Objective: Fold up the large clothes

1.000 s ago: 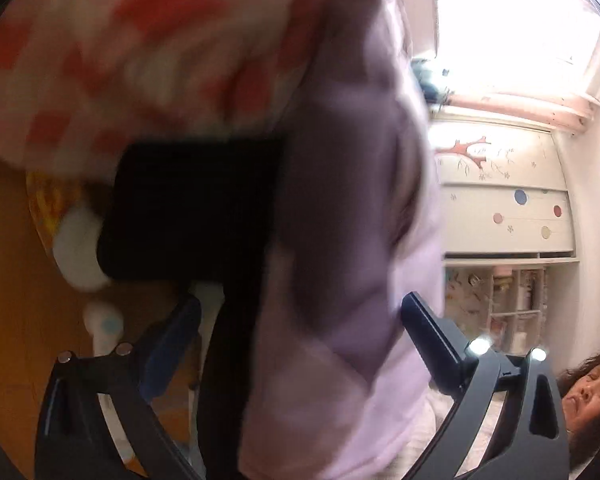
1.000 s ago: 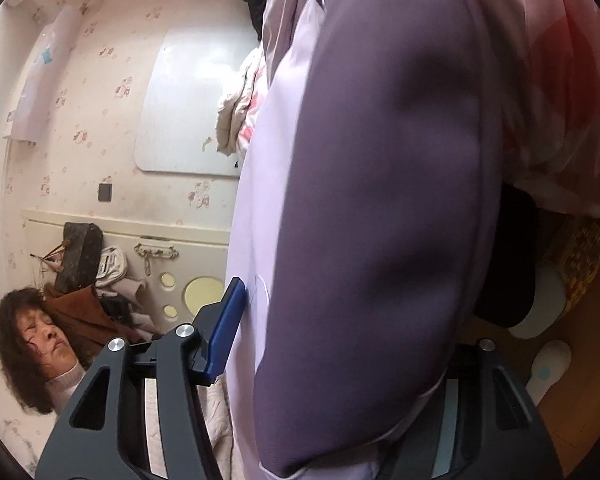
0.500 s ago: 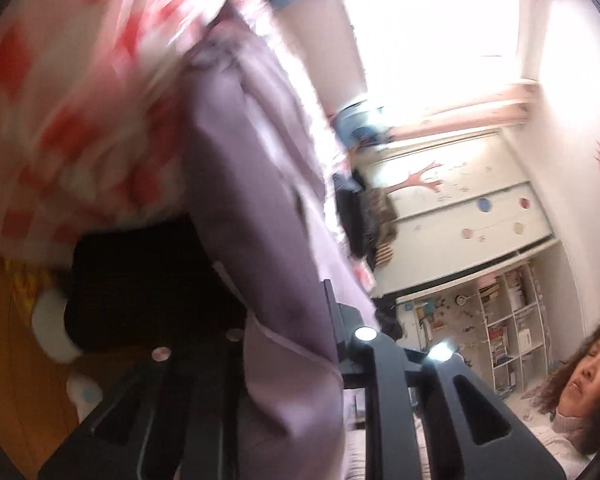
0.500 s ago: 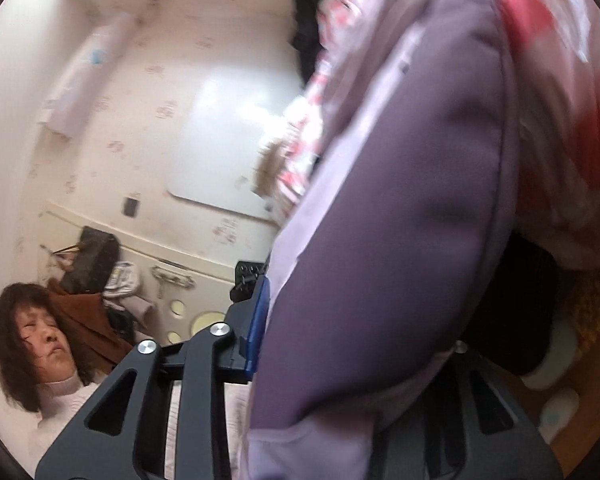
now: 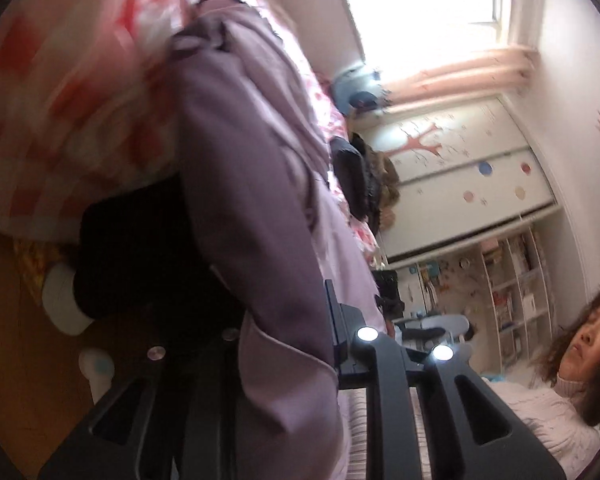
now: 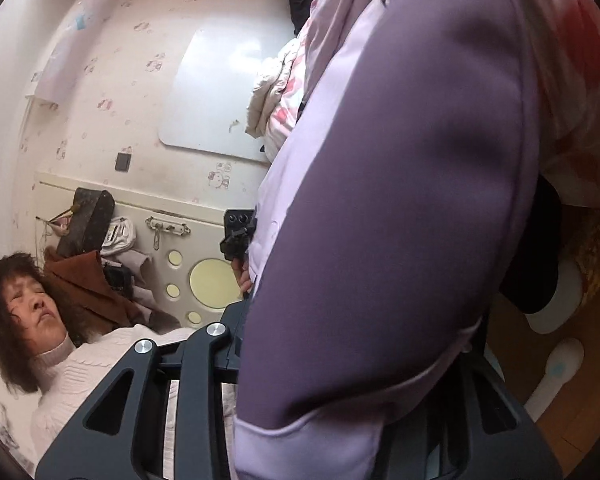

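Note:
A large purple garment (image 5: 252, 208) with a pale lilac hem hangs between the jaws of my left gripper (image 5: 288, 332), which is shut on it. The same purple garment (image 6: 400, 200) fills the right wrist view, and my right gripper (image 6: 356, 360) is shut on its lower edge. The right finger of each gripper is mostly hidden by cloth. The garment stretches away over a bed with a pink-and-red checked cover (image 5: 60, 92). The other gripper (image 6: 238, 232) shows beyond the cloth in the right wrist view.
A person in a white sweater (image 5: 576, 352) is close by, also in the right wrist view (image 6: 32, 300). A black object (image 5: 140, 256) and white slippers (image 6: 556, 372) lie on the wooden floor. A wardrobe (image 5: 472, 176) and bookshelf (image 5: 512, 292) stand behind.
Both grippers closed from wide open onto the purple garment. Both views tilted, and the cloth now hangs pinched between the jaws.

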Demonstrator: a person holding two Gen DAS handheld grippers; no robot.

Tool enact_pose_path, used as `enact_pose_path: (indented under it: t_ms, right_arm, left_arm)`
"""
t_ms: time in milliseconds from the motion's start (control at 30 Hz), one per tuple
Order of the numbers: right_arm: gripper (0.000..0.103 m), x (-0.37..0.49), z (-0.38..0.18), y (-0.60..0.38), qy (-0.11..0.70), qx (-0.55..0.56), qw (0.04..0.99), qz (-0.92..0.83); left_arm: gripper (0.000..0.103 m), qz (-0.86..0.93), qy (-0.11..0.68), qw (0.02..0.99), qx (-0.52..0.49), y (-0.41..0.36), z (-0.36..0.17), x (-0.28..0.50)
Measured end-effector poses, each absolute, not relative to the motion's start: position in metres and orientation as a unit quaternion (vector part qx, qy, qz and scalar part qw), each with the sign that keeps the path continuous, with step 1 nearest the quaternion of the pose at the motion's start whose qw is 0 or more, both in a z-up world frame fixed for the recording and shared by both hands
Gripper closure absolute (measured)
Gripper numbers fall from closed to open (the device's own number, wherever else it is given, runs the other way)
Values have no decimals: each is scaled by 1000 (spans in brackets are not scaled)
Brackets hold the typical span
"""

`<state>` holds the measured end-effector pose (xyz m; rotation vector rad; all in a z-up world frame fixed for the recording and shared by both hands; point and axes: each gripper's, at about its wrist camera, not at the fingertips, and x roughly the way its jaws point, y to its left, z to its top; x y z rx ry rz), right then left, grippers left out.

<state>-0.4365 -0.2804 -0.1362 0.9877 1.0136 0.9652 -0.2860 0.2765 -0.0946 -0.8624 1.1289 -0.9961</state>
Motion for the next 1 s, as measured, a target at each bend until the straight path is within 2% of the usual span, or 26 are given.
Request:
enact_pose_path:
  t_ms: [167,433,500,567,667,733,867,1000]
  right_arm:
    - [67,-441,-113,-271,355,457,674,460]
    - [67,-440,-78,-293,245,474,688,492]
    - [67,-441,-81,-300,260,473,690,483]
    - [66,-446,-97,-295,316,462,686,464]
    - [58,-450,-140,-297,406,454,668,428]
    - [57,-453,-160,-297,424,467,653,420]
    - [57,-455,-161,-300,371,494,646,448]
    - [57,-450,-127,-304,287,502,653,489]
  left_arm:
    - [82,-421,464,659,-416,283,-91,-291]
    - [83,-480,368,684,-408,276,-13,-284]
    - [83,-487,380,679,-397,276,-19,-284]
    - [83,-482,416,663,-394,273,-38,-286]
    - [80,-462,466,638,-402,281,-77,-294]
    - [79,-450,479,632,-410,286,-95,-302]
    - [79,-441,469,650,-403,290,-96,-311]
    - [82,-461,410,673,-409,289,-60,-310]
